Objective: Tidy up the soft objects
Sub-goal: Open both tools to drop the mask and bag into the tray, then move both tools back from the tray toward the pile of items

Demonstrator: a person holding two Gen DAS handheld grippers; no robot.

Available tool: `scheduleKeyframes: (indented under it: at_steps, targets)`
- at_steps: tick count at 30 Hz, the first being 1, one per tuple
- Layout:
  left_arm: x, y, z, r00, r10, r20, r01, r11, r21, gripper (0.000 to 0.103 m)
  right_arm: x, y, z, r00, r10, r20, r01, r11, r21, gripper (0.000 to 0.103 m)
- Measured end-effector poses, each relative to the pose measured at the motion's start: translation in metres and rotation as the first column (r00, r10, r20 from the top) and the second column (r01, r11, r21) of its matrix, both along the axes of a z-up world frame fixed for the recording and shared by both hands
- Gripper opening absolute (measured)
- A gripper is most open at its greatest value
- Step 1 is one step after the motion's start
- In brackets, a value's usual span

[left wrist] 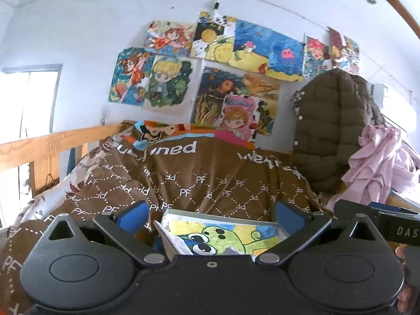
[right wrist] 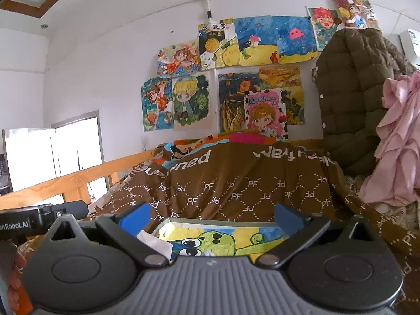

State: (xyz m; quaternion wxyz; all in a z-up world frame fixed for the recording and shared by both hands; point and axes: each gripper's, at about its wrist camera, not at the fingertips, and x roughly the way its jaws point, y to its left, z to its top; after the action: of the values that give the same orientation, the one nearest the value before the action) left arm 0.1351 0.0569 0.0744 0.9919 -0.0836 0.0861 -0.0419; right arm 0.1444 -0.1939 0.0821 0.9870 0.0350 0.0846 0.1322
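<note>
Holding both hand-held grippers, left and right, spread and empty above the frog painting; brown PF quilt heaped just behind it, soft, bulky; grab a bunched fold.

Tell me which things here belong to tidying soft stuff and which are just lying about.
Job: brown quilt printed with white PF letters; olive quilted puffer jacket; pink ruffled garment.
Lying about: frog painting in a shallow box; colourful paintings taped to the wall; wooden bed rail.
</note>
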Motion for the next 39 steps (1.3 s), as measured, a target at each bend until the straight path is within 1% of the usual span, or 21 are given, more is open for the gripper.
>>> scheduleKeyframes:
  at_steps: [3,6,11,18,21,25,30,34,39]
  targets:
    - [-0.019,-0.003,0.001,1.000,-0.009,0.005,0.009,1.000,-0.003,0.102,-0.018,-0.004,-0.002,1.000,-0.001,-0.008,0.001,1.000,0.002,0.103]
    - [-0.036,-0.006,-0.001,1.000,-0.017,0.001,0.017,1.000,0.000,0.102,-0.037,-0.006,-0.008,1.000,-0.011,-0.018,0.010,1.000,-0.016,0.103]
    - [-0.060,-0.009,-0.007,0.999,-0.030,-0.028,0.031,1.000,0.005,0.102,-0.066,-0.009,-0.021,0.999,-0.022,-0.044,0.020,0.999,-0.043,0.103]
    - [-0.086,-0.012,-0.020,0.993,-0.054,-0.105,0.053,0.999,-0.011,0.102,-0.091,-0.014,-0.029,0.996,-0.026,-0.080,0.021,0.998,-0.056,0.103]
    - [-0.094,-0.009,-0.028,0.987,-0.063,-0.151,0.057,0.997,-0.042,0.102,-0.100,-0.014,-0.034,0.995,-0.025,-0.093,0.017,0.996,-0.084,0.103]
    - [-0.102,-0.009,-0.036,0.979,-0.058,-0.195,0.049,0.997,-0.051,0.102,-0.112,-0.012,-0.041,0.993,-0.015,-0.119,0.001,0.993,-0.117,0.103]
    - [-0.110,-0.017,-0.041,0.971,-0.045,-0.234,0.045,0.999,-0.007,0.102,-0.120,-0.011,-0.046,0.990,-0.014,-0.140,-0.004,0.992,-0.129,0.103]
    - [-0.109,-0.023,-0.047,0.957,-0.063,-0.284,0.074,0.997,0.027,0.102,-0.118,-0.012,-0.049,0.986,-0.019,-0.164,-0.003,0.992,-0.129,0.103]
    - [-0.104,-0.025,-0.052,0.945,-0.057,-0.322,0.074,0.996,0.041,0.102,-0.112,-0.013,-0.056,0.977,-0.027,-0.211,-0.001,0.991,-0.131,0.103]
